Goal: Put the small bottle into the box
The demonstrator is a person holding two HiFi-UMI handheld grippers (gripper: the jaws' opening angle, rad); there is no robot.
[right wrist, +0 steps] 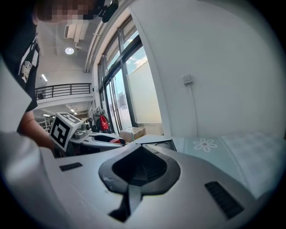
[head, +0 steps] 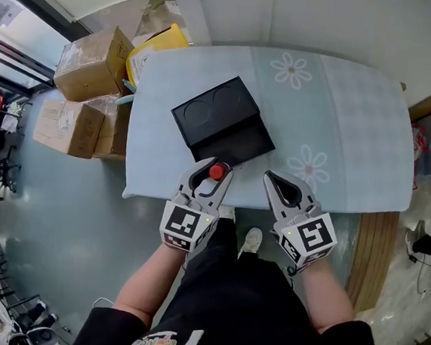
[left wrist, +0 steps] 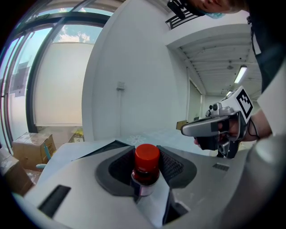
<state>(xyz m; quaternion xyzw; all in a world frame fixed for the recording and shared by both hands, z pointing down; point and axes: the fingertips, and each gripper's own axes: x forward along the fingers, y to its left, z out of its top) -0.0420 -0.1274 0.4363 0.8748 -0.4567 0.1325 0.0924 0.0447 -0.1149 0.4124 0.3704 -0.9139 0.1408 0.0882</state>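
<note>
Forearms, bare, two, with a dark-clothed torso between them fill the bottom of the head view; each hand carries a gripper with a marker cube facing up. Left gripper [head: 216, 168]: held at the near edge of the desk [head: 357, 121], its fingers [left wrist: 80, 179] clenched on the small bottle [head: 216, 172], which sits upright in the dark padded hollow between them, red cap uppermost and a dark label band below it. Bottle location: in that grip, outside the box [head: 222, 121] and just beside its near side, not touching it as far as the head view shows. Right gripper [head: 281, 186]: level with the left one and a little apart from it, also at the desk's near edge, its fingers [right wrist: 192, 179] clenched together with nothing in the hollow between them. Box: black, lying open on the left half of the desk, turned at an angle; the far half shows two round recesses side by side, the near half is a plain dark tray. Desk: covered with a pale blue cloth printed with white flowers and a faint check. Cardboard cartons [head: 93, 63]: several, stacked on the floor off the desk's left end, with a yellow package [head: 155, 48] next to them. White shoe [head: 250, 241]: one, on the floor below the desk edge, between the two grippers.
</note>
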